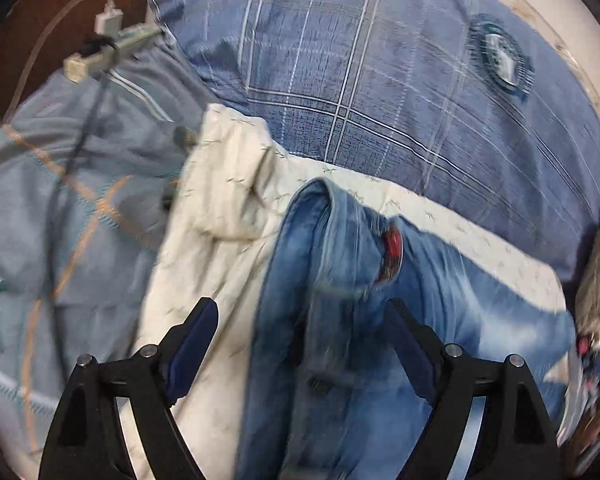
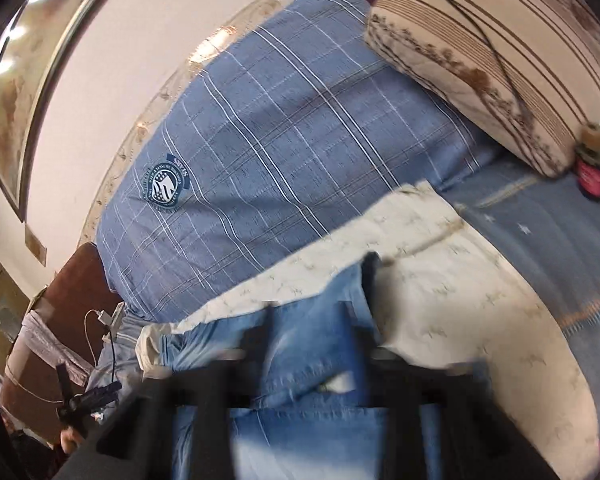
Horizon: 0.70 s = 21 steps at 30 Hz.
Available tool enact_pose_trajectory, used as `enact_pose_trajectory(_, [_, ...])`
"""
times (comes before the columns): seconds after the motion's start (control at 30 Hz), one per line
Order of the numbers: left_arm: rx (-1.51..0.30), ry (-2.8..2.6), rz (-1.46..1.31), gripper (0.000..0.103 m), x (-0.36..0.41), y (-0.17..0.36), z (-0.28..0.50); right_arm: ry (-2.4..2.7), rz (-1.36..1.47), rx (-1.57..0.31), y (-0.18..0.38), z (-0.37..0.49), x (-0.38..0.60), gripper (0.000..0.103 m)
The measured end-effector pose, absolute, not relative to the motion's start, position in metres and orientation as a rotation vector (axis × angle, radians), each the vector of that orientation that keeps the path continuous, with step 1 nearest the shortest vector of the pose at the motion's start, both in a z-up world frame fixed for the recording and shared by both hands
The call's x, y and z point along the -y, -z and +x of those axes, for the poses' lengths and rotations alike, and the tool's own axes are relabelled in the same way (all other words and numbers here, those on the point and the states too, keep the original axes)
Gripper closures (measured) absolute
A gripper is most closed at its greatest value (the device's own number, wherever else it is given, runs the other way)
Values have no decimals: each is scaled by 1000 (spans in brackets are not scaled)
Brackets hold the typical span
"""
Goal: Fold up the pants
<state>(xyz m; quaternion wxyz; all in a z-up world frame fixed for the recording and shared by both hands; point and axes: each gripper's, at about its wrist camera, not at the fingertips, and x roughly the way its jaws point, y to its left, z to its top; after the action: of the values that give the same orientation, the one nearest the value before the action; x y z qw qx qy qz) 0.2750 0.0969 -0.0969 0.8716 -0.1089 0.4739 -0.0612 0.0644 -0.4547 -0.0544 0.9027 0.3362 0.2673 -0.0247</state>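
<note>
We see the blue jeans [image 1: 340, 320] lying in a long, bunched fold on a cream quilt [image 1: 220, 216] spread over the bed. In the left wrist view the denim runs from the bottom edge up toward the middle, with a red label [image 1: 392, 254] showing near its upper end. In the right wrist view the same jeans [image 2: 312, 360] fill the lower middle, and a stitched pocket seam crosses them there.

Our left gripper [image 1: 303, 328] hangs above the jeans with its two black, blue-padded fingers [image 1: 196, 332] spread wide. The denim shows between them, but neither pad presses on it. Our right gripper [image 2: 312, 360] is badly blurred; its dark fingers [image 2: 216, 408] stand wide apart on either side of the denim, and nothing appears pinched.

The cream quilt [image 2: 460, 300] reaches past the jeans on both sides. Beyond it lies a blue plaid cover [image 1: 380, 80] bearing a round crest [image 2: 165, 185]. To the left in the left wrist view sits a grey-blue cover with orange lines [image 1: 80, 208], and a dark cable [image 1: 76, 152] trails over it up to white plugs [image 1: 100, 40]. In the right wrist view a brown-striped pillow [image 2: 500, 60] rests at the upper right, and a pale wall [image 2: 140, 60] rises behind the bed.
</note>
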Motion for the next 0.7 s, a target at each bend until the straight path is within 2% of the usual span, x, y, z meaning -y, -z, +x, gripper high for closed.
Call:
enact_pose_trajectory(0.07, [-1017,121,-259,18,-86,105,303,78,712,-544,63,76,460,11])
enact_pose_trajectory(0.33, [-1093,125,-224,20,-34,138,382,104,731,-732,94,149,497,13])
enact_pose_trajectory(0.4, [-1105,145,-211,48,-22,145,395,114,706,-785,104,174,504,15])
enact_pose_trajectory(0.43, [-1114,140,-194,56,-16,148,399,103,711,-805,110,183,506,24])
enact_pose_trajectory(0.47, [-1114,134,-174,71,-12,150,403,79,727,-827,116,193,508,29])
enact_pose_trajectory(0.5, [-1106,131,-164,82,-10,151,406,40,743,-871,123,205,506,43])
enact_pose_trajectory(0.53, [-1099,132,-159,82,-8,150,407,16,742,-932,132,218,502,62])
enact_pose_trajectory(0.6, [-1077,130,-153,84,-7,145,403,32,704,-997,139,229,493,78])
enact_pose_trajectory(0.63, [-1061,135,-153,84,-7,140,400,23,696,-997,138,232,489,93])
enact_pose_trajectory(0.7, [-1005,167,-159,85,-12,121,387,42,643,-950,121,228,482,95])
